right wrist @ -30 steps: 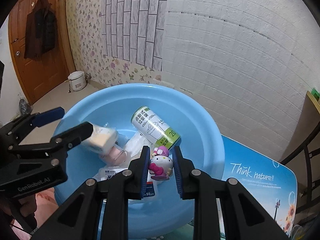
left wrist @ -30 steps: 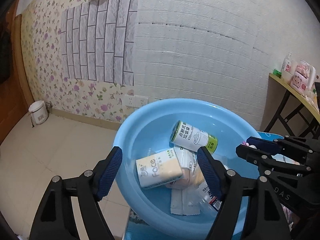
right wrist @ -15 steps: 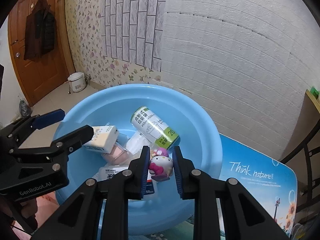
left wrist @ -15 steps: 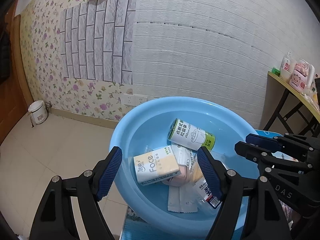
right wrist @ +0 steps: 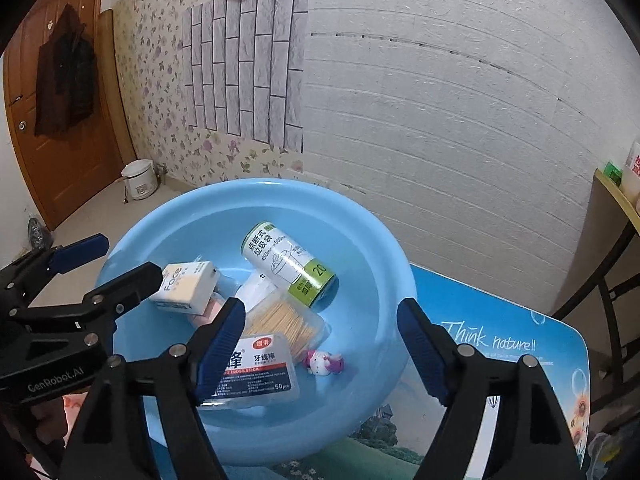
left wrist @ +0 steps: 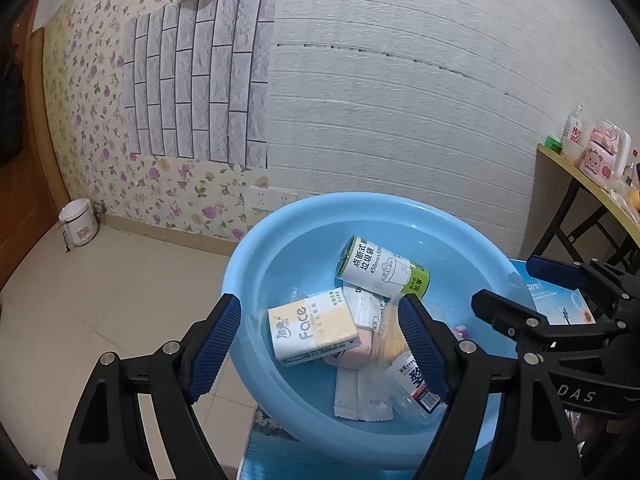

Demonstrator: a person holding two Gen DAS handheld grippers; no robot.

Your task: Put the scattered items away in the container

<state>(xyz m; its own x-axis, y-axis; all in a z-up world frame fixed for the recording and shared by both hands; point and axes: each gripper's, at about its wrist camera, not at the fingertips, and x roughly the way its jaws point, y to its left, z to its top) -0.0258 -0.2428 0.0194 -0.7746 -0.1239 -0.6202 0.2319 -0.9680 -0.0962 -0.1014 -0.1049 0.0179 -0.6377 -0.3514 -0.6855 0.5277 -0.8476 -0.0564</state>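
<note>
Right wrist view is showing the right gripper (right wrist: 320, 344) hanging over the big blue basin (right wrist: 360, 216) with its jaws standing wide apart and nothing between them. Its jaws have just been opening. One second ago they were squeezing the little pink cat toy (right wrist: 323, 362); now that toy is lying on the floor of the basin, just beside the floss stick box (right wrist: 260, 372).

Left wrist view is showing the left gripper (left wrist: 320, 344) with its jaws wide apart too, holding nothing. It is hanging over the near side of the basin. The tissue pack (left wrist: 312, 332) is sitting in the basin under it. A second ago that pack was lying a bit more tilted in the pile; now it is resting flatter on the pink thing below it.

Lots of things are already sitting in the basin: the green and white roll (right wrist: 290, 269), the tissue pack, the floss stick box, a clear bag of toothpicks (right wrist: 288, 322), a flat white packet (left wrist: 360, 396) and the cat toy. The basin is standing on the blue table (right wrist: 500, 336).

I am guessing the tidying is almost finished, since no loose things are showing on the table top that I can see. Part of the table is hiding behind the grippers, so something may be left there
</note>
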